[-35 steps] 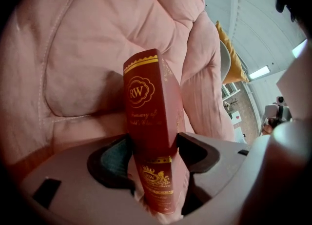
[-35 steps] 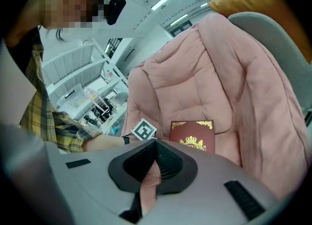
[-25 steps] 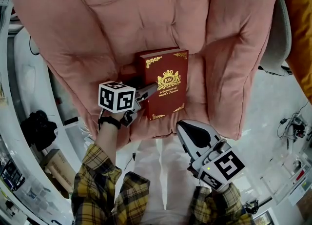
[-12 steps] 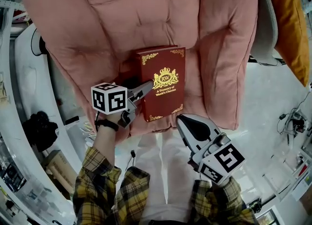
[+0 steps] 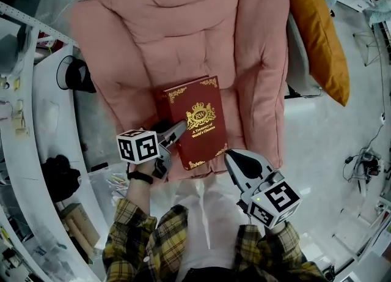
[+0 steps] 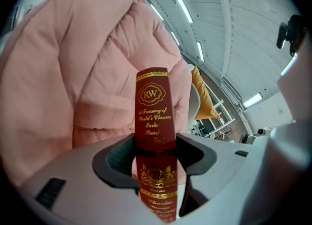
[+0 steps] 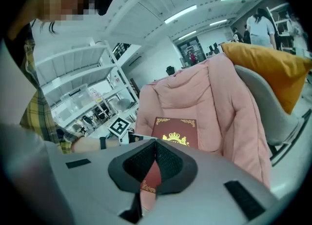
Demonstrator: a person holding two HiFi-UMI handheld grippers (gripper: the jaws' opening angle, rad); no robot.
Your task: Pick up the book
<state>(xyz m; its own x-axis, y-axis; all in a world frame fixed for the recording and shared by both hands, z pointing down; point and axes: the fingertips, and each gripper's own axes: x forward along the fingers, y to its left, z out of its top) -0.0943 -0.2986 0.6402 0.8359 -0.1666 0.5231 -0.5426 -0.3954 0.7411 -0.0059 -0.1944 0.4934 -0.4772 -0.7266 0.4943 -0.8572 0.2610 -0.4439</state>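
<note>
A dark red book with gold print hangs above the seat of a pink padded armchair. My left gripper is shut on its spine edge, low on the left side. In the left gripper view the gold-lettered spine stands upright between the two dark pads. My right gripper is shut with nothing in it, just off the book's lower right corner. Past its closed tips, the right gripper view shows the book's cover.
An orange cushion lies on a grey chair to the right of the armchair. White shelving and clutter line the left side. Cables lie on the pale floor at right. Plaid sleeves fill the bottom.
Both grippers have risen and the book has come up with the left one. The armchair now looks smaller and farther below, and the orange cushion has come fully into view.
</note>
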